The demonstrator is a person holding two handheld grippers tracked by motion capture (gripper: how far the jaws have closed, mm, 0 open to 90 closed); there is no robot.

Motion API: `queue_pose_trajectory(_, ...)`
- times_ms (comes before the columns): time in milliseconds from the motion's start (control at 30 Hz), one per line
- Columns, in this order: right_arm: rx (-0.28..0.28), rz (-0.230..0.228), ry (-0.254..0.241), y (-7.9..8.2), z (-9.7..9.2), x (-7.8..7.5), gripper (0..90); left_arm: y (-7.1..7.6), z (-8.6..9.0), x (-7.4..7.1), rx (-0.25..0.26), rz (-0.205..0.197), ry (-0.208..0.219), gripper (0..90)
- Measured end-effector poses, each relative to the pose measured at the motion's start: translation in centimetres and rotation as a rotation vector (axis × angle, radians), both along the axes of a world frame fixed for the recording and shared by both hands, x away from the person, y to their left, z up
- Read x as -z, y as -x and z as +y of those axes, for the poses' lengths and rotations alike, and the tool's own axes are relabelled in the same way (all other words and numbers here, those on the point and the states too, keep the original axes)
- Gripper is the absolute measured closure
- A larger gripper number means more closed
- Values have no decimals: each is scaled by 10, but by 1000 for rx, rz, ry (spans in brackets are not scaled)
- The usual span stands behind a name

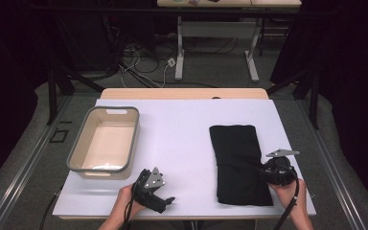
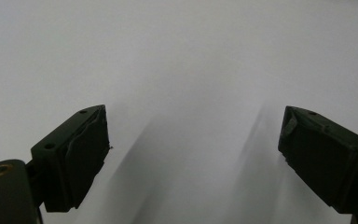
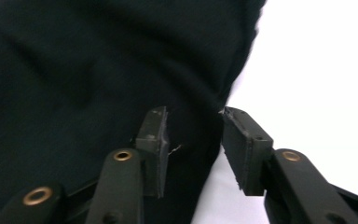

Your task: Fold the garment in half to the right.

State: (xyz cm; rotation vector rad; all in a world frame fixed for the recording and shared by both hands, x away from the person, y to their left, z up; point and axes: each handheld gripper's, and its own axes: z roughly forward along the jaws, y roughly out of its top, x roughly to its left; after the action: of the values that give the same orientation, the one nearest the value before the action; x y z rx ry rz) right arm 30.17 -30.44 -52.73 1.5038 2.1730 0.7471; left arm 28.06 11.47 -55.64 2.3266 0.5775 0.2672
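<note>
Straddling the black cloth's (image 3: 98,70) edge, right gripper (image 3: 193,140) jaws parted — left gripper (image 2: 193,154) spread wide.

place: lab recording bay | cues: black curtains (image 1: 350,72), loose floor cables (image 1: 139,62), white-topped table (image 1: 182,124), second desk frame (image 1: 215,33) behind

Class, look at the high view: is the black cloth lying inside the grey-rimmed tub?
No, the black cloth lies flat on the table, right of the tub.

Grey-rimmed beige tub (image 1: 84,143) at table's (image 1: 182,124) left, w/ cables (image 1: 143,64) on floor behind.
</note>
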Motion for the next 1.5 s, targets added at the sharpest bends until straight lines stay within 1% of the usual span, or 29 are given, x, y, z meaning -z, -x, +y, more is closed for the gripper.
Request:
queue_pose_trajectory(67, -10, 20, -1, 6, 2, 3, 579, 0, 0, 0, 7, 1, -6, 87)
queue_pose_trajectory(167, -26, 58, 11, 11, 4, 10, 592, 0, -1, -1, 13, 2, -10, 87)
queue_pose_trajectory(233, -29, 68, 6, 13, 4, 13, 658, 0, -1, -1, 12, 2, -10, 87)
queue_pose_trajectory(267, -29, 65, 7, 13, 5, 13, 715, 1, -1, 0, 6, -6, -4, 86)
queue_pose_trajectory(300, -42, 61, 11, 13, 5, 13, 779, 1, -1, 0, 5, -5, -4, 87)
queue_pose_trajectory(333, -40, 63, 5, 13, 6, 13, 827, 1, -1, 0, 4, -5, -5, 87)
queue_pose_trajectory(400, -47, 61, 10, 14, 7, 13, 858, 1, -1, 0, 5, -5, -4, 87)
queue_pose_trajectory(433, -45, 62, 9, 14, 7, 12, 864, 1, -1, 0, 10, 7, -7, 86)
queue_pose_trajectory(467, -39, 64, 4, 14, 7, 12, 867, 1, -1, 0, 5, 1, -3, 87)
queue_pose_trajectory(667, -49, 60, 32, 19, 10, 2, 868, 1, -1, 0, 5, -4, -1, 87)
queue_pose_trajectory(700, -50, 71, 44, 19, 10, 1, 867, 0, -1, 0, 3, -4, -1, 87)
queue_pose_trajectory(733, -46, 76, 63, 19, 11, 2, 864, 0, -1, 0, 9, 10, -7, 87)
queue_pose_trajectory(767, -50, 81, 70, 18, 10, 4, 859, 0, -1, 0, 10, 9, -7, 87)
queue_pose_trajectory(800, -54, 92, 68, 17, 10, 7, 847, 1, -2, 0, 11, 9, -8, 87)
queue_pose_trajectory(833, -64, 89, 66, 16, 9, 9, 809, 1, -2, 0, 11, 8, -8, 87)
queue_pose_trajectory(867, -71, 88, 54, 16, 8, 8, 745, 1, -2, 0, 11, 7, -7, 87)
queue_pose_trajectory(900, -79, 77, 54, 16, 7, 8, 684, 1, -2, 0, 10, 5, -5, 87)
queue_pose_trajectory(933, -80, 68, 39, 15, 6, 7, 621, 1, -2, 0, 8, 3, -4, 87)
queue_pose_trajectory(1033, -79, 32, -7, 14, 0, 4, 498, 1, -4, 1, 4, -3, 3, 87)
queue_pose_trajectory(1067, -79, 26, -24, 14, -1, 3, 477, 1, -4, 1, 9, -2, 1, 87)
queue_pose_trajectory(1133, -96, 7, -37, 11, -5, 2, 424, 1, -6, 0, 11, -3, -5, 87)
queue_pose_trajectory(1167, -97, 8, -60, 11, -6, 2, 399, 1, -7, 0, 15, -2, -6, 87)
queue_pose_trajectory(1200, -101, 2, -62, 9, -7, 2, 375, 2, -8, 0, 11, -10, -1, 87)
queue_pose_trajectory(1233, -104, 1, -79, 8, -8, 2, 361, 2, -9, 0, 12, -6, -1, 87)
queue_pose_trajectory(1267, -111, -4, -91, 7, -9, 2, 339, 3, -10, 0, 5, -16, 7, 86)
queue_pose_trajectory(1333, -124, 8, -100, 5, -10, 2, 303, 4, -12, 0, 1, -20, 14, 86)
queue_pose_trajectory(1400, -136, -1, -95, 2, -9, 2, 270, 4, -14, -1, -1, -19, 18, 86)
queue_pose_trajectory(1433, -141, 7, -102, 1, -9, 2, 254, 4, -15, -1, -2, -21, 19, 85)
queue_pose_trajectory(1500, -150, 2, -104, -3, -8, 3, 231, 4, -16, -1, -6, -24, 28, 85)
